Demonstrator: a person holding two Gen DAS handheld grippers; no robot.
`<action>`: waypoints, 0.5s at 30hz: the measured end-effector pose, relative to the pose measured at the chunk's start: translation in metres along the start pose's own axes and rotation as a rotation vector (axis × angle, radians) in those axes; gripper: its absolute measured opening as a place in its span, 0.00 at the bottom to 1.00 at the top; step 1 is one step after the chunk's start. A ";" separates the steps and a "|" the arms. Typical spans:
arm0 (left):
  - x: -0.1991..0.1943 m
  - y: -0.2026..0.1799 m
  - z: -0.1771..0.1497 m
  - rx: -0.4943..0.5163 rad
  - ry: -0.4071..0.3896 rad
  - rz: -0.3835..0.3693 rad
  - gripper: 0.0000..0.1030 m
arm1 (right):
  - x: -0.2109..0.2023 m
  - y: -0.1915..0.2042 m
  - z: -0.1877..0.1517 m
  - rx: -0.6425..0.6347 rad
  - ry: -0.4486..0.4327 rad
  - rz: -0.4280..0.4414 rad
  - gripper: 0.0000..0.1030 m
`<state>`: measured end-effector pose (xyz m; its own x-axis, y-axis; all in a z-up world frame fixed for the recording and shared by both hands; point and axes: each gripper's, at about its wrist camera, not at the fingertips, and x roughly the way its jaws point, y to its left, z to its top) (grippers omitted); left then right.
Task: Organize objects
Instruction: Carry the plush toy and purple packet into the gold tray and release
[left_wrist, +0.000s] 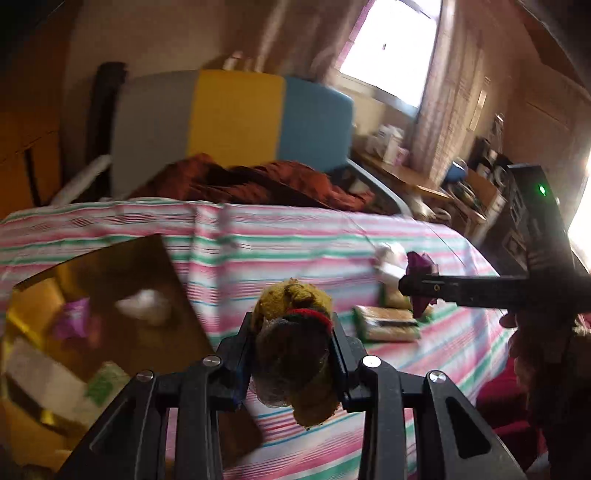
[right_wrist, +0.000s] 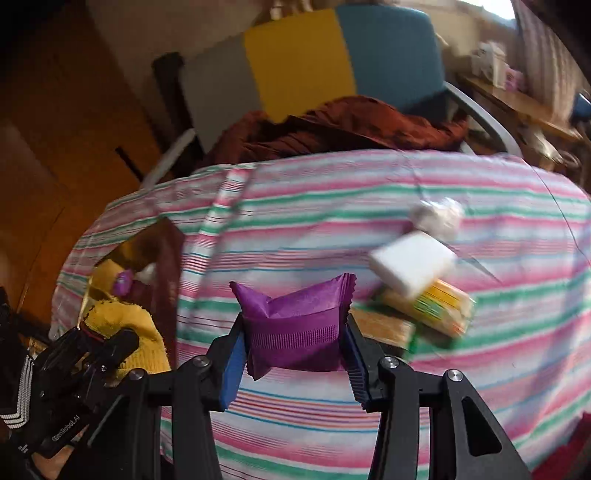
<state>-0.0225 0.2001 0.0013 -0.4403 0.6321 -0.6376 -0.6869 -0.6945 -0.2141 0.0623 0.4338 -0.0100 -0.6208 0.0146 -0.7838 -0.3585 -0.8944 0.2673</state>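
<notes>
My left gripper (left_wrist: 293, 350) is shut on a rolled yellow-brown sock (left_wrist: 295, 354) with a red and dark band, held above the striped cloth. The same sock (right_wrist: 122, 332) shows at the lower left of the right wrist view, in the left gripper (right_wrist: 99, 343). My right gripper (right_wrist: 295, 339) is shut on a purple packet (right_wrist: 295, 325), its blue pads pressing both ends. In the left wrist view the right gripper (left_wrist: 417, 290) comes in from the right with the purple packet (left_wrist: 419, 266). An open brown box (left_wrist: 96, 332) at the left holds a purple packet, something white and a green-labelled pack.
On the striped cloth (right_wrist: 369, 206) lie a white block (right_wrist: 412, 264), a crumpled white wrapper (right_wrist: 437, 216) and yellow-green packs (right_wrist: 428, 306). A rust-red garment (right_wrist: 332, 129) and a grey, yellow and blue chair back (right_wrist: 295, 62) stand behind. A cluttered wooden shelf (left_wrist: 406, 173) is at the far right.
</notes>
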 end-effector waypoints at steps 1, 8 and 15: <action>-0.006 0.012 0.000 -0.022 -0.010 0.017 0.34 | 0.004 0.012 0.002 -0.021 -0.001 0.016 0.47; -0.032 0.086 0.001 -0.130 -0.044 0.156 0.34 | 0.040 0.085 0.011 -0.147 0.034 0.117 0.47; -0.037 0.144 0.009 -0.216 -0.076 0.318 0.35 | 0.074 0.151 0.013 -0.251 0.077 0.175 0.47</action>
<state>-0.1106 0.0795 0.0008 -0.6590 0.3916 -0.6421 -0.3754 -0.9111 -0.1703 -0.0467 0.3060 -0.0204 -0.5999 -0.1751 -0.7807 -0.0610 -0.9629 0.2628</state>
